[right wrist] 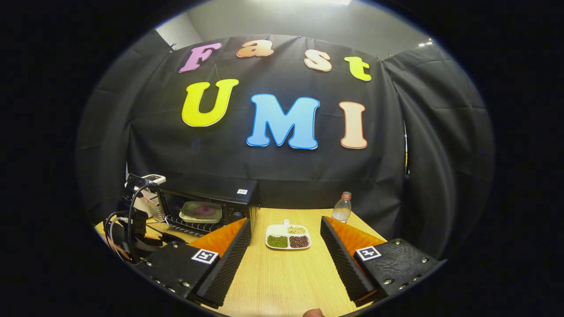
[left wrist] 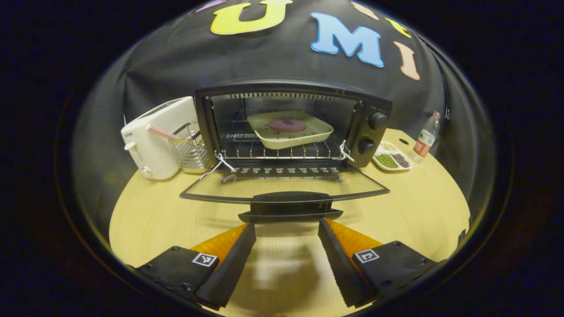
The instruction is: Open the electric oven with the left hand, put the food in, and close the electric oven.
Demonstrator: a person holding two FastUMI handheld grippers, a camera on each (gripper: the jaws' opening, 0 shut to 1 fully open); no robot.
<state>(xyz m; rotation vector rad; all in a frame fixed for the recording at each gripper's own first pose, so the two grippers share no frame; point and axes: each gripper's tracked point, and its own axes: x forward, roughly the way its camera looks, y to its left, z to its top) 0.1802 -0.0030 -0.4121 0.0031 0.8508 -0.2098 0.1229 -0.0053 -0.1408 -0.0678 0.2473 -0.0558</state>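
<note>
Wooden table (left wrist: 414, 207), oven (left wrist: 291, 123) open, food tray (left wrist: 291, 128) inside

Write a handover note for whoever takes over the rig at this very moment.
Left hand-held gripper: open, holding nothing, just in front of the door handle.
Right hand-held gripper: open, holding nothing, off to the right over the table, facing the bean tray.
Oven: door folded fully down. The dish with the food sits on the rack inside.
Done: oven opened, food put in.
Left: lift the door by its handle and shut it, likely with the left hand-held gripper.
</note>
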